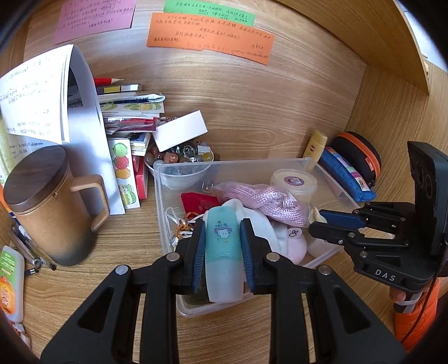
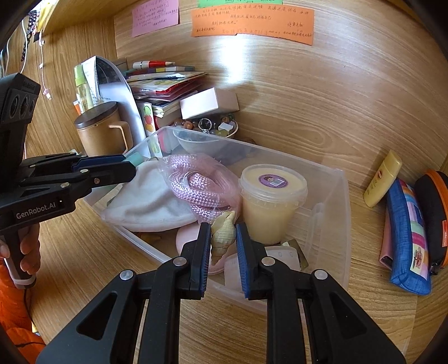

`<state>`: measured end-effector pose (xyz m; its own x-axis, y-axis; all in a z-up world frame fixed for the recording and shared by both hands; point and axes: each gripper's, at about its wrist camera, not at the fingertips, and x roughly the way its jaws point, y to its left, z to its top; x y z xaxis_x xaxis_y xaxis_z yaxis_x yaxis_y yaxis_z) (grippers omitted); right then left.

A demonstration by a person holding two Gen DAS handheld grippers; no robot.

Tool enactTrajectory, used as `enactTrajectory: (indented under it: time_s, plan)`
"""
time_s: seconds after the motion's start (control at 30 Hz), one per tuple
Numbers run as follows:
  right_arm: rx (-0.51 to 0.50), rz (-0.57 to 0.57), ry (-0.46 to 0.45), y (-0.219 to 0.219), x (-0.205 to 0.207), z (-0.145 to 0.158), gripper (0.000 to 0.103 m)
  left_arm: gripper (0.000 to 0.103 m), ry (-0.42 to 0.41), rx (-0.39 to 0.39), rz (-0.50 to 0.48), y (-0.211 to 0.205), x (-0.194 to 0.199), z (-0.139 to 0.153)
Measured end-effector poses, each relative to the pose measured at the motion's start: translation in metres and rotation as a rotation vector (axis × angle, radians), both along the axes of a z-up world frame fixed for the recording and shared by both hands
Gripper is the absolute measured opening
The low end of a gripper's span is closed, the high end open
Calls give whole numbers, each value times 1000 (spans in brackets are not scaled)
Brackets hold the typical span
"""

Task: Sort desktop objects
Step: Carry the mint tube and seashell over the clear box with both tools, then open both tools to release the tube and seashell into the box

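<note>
Two hand-held grippers work over one clear plastic bin point(image 1: 303, 163) on a wooden bench point(image 1: 126, 240).

In the left wrist view, the left hand-held gripper point(image 1: 223, 246) fills the lower centre, its two blue-padded fingers pinching one teal tube point(image 1: 223, 249) with a cartoon print, held upright above the near left part of the bin. The right hand-held gripper point(image 1: 316, 224) reaches in from the right edge.

In the right wrist view, the right hand-held gripper point(image 2: 223, 246) sits at lower centre, its fingers on either side of one pale spiral shell point(image 2: 222, 238). The left pad touches the shell; whether the right pad touches it I cannot tell. The shell hangs over the near end of the bin. The left hand-held gripper point(image 2: 131, 165) enters from the left edge.

Inside the bin: one coil of pink rope point(image 2: 201, 184) in a clear bag at centre, one white cloth point(image 2: 151, 198) to its left, one lidded tub point(image 2: 273, 201) of cream-coloured contents to its right, and one small clear bowl point(image 2: 198, 144) at the far end.

Outside the bin, in the right wrist view: one brown mug point(image 2: 100, 131) with a dark lid at upper left, one stack of papers and books point(image 2: 165, 89) behind it, one yellow tube point(image 2: 383, 179), one blue pouch point(image 2: 408, 238) and one black case with orange trim point(image 2: 432, 218) at right. Three coloured notes are stuck to the back wall: pink point(image 1: 95, 19), orange point(image 1: 210, 36) and green point(image 1: 210, 9).
</note>
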<state>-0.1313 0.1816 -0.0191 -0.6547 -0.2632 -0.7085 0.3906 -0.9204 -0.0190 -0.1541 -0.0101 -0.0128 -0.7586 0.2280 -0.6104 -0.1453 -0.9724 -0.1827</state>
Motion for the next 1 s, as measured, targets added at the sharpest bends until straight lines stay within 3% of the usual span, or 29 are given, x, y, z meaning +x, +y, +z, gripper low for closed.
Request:
enactTrajectory:
  time_s: [0.27, 0.43, 0.57, 0.67, 0.8, 1.0]
  plan:
    - [15, -6, 19, -2, -2, 0, 16, 25, -12, 35, -4, -5, -3, -4]
    - [15, -6, 16, -2, -3, -1, 16, 42, -4, 32, 16, -7, -2, -3]
    - [14, -5, 19, -2, -2, 0, 17, 46, 2, 46, 14, -9, -2, -2]
    - [15, -7, 26, -2, -1, 2, 22, 53, 14, 37, 24, -9, -1, 0]
    - [15, -12, 45, -1, 2, 6, 31, 55, 32, 30, 28, -9, 2, 4]
    - [13, -26, 71, 2, 7, 13, 34, 56, 49, 14, 47, -9, 7, 11]
